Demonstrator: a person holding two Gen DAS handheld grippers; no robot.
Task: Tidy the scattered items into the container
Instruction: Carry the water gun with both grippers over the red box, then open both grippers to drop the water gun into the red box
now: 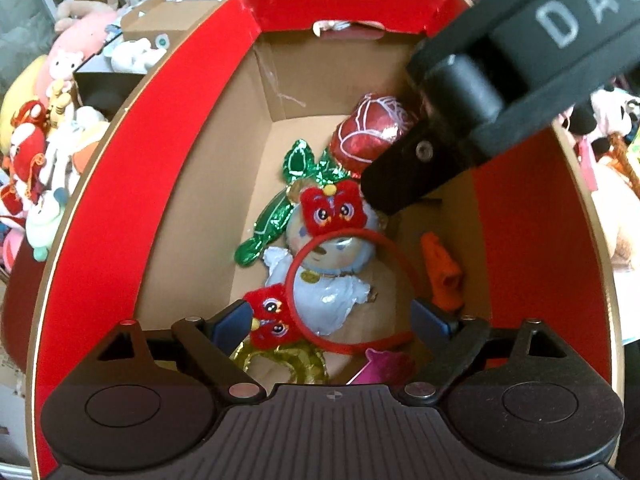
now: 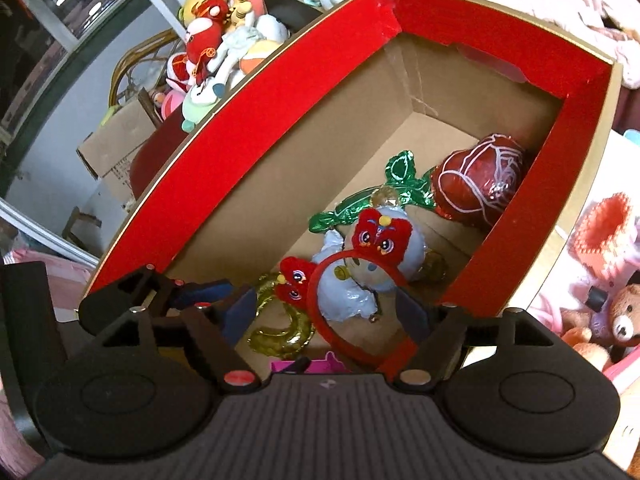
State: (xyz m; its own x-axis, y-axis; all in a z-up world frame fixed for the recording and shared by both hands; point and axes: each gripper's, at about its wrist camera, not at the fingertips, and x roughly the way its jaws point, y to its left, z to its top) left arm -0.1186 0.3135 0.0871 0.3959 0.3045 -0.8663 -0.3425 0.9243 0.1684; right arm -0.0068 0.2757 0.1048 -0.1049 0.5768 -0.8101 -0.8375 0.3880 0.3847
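Headband (image 1: 352, 292) in box (image 1: 100, 200), between parted left fingers (image 1: 232, 320)

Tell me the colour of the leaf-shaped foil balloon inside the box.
Shiny green with white outlines: the leaf-shaped foil balloon, clearest in the left wrist view.

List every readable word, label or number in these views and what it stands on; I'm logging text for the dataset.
"DAS": pale letters on the black body of the right gripper, cut off at the frame edge, so likely part of a longer word.
Nothing readable on the red-lined cardboard box, the rose foil balloon or the lion headband.
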